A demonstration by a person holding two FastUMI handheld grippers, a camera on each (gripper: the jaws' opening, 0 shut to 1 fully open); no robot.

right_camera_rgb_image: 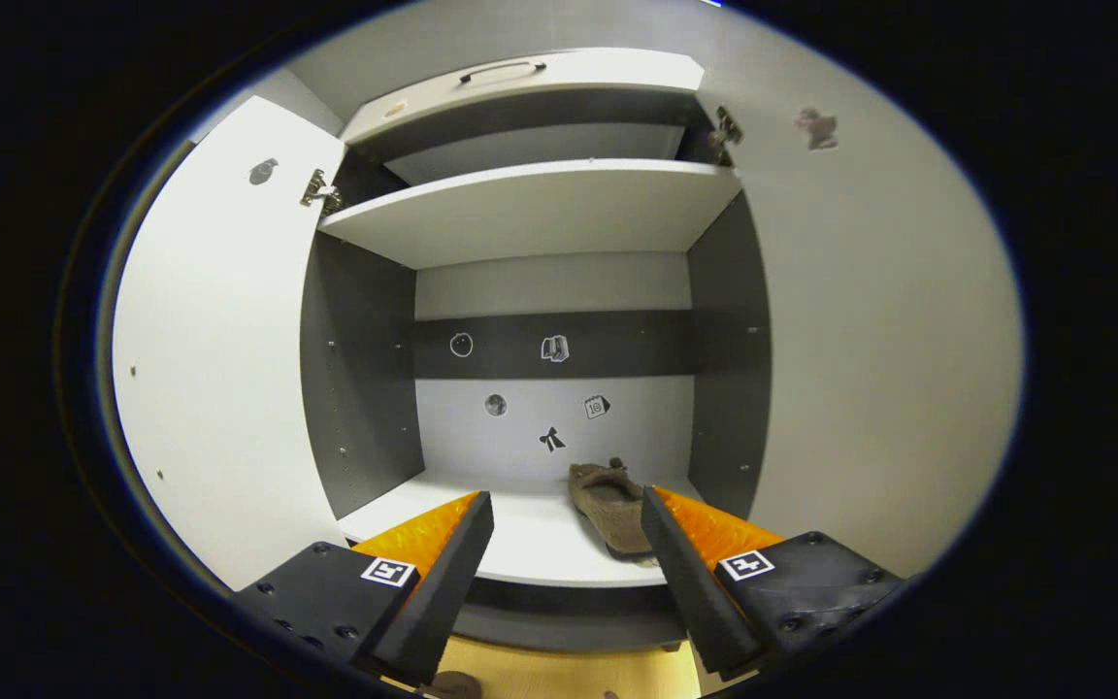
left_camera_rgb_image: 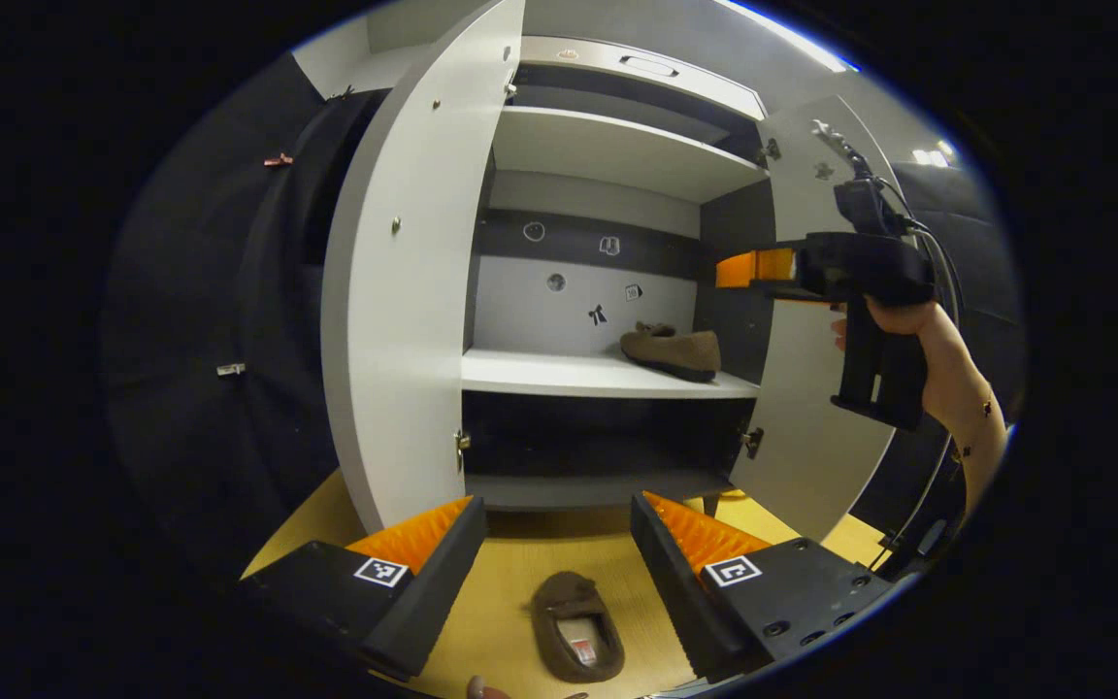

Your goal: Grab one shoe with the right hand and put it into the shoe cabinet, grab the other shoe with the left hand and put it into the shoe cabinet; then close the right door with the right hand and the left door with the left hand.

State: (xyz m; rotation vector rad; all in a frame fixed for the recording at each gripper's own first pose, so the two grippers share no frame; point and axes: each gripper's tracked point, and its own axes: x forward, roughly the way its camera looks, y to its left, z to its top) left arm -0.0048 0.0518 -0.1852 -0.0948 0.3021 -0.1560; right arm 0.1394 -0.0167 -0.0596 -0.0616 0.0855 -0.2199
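Below, brown shoe (left_camera_rgb_image: 575,625) on the floor between the left gripper's (left_camera_rgb_image: 559,553) spread, empty fingers (left_camera_rgb_image: 423,573).

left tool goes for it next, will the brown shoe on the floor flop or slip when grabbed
The shoe on the floor looks like a soft fabric slipper, so it would probably sag and squash if pinched. It seems light. Its fuzzy surface likely grips rather than slips, and lying flat on its sole, it shouldn't roll.

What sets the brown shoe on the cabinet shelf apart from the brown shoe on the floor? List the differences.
The brown suede shoe on the white middle shelf is already stored, lying sideways across the cabinet at the shelf's right end; the brown suede shoe on the yellow wooden floor is still outside, in front of the cabinet. The shelf shoe shows its side profile; the floor shoe shows its opening and insole from above. Both look like a matching pair of slip-ons, and no hand-held gripper touches either.
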